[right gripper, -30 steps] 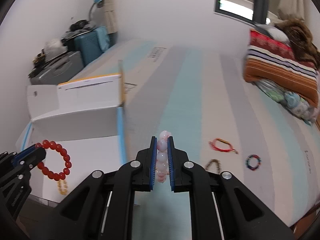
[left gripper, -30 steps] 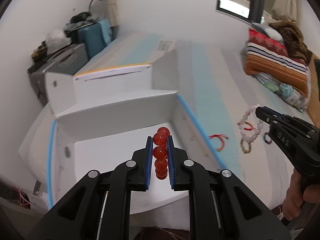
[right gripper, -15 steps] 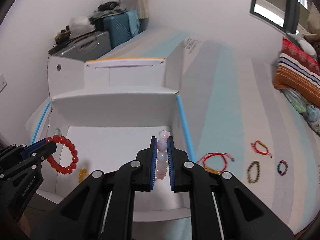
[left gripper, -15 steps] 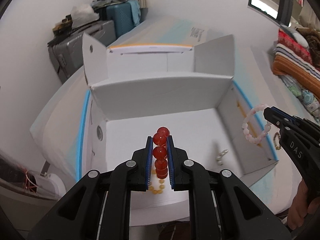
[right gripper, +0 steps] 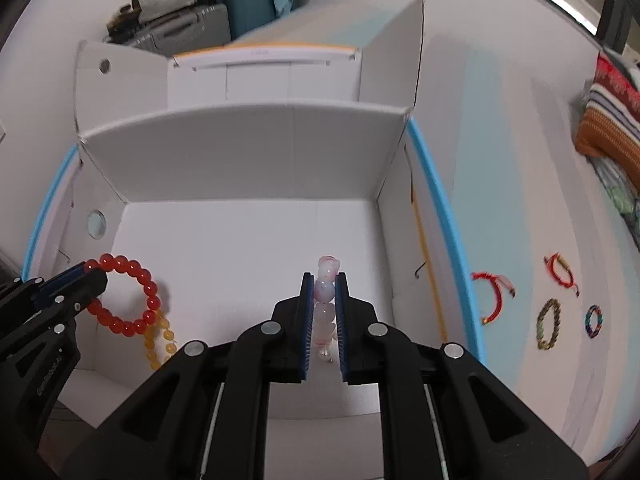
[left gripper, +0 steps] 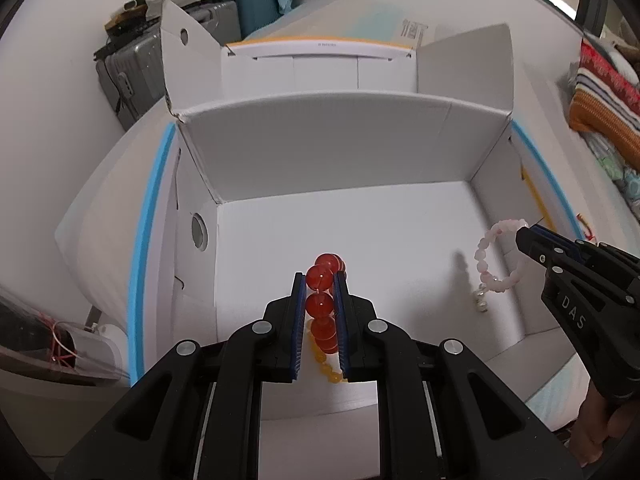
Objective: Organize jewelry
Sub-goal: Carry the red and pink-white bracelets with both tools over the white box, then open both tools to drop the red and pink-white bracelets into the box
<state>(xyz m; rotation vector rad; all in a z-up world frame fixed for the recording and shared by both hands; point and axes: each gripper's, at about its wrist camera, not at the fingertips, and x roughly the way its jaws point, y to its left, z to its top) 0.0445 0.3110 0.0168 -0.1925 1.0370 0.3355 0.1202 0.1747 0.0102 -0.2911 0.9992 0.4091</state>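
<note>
Left gripper [left gripper: 319,282] is clamped on the red bead bracelet [left gripper: 322,304], beads pinched between the blue pads; in the right wrist view the loop [right gripper: 124,296] hangs from its tip above the left side of the white cardboard box [left gripper: 340,148] floor. Right gripper [right gripper: 324,284] is closed on the pale pink bead bracelet [right gripper: 325,300]; from the left wrist view it [left gripper: 498,256] dangles from the tip over the right side of the box. A yellow bead bracelet [right gripper: 160,340] lies on the box floor just below the red one. Box flaps stand open. Outside the box, on the striped bed sheet [right gripper: 500,160]: red cord bracelet [right gripper: 494,296], second red cord bracelet [right gripper: 562,274], olive bead bracelet [right gripper: 548,324], multicolour bead bracelet [right gripper: 594,321], well apart from the box.
</note>
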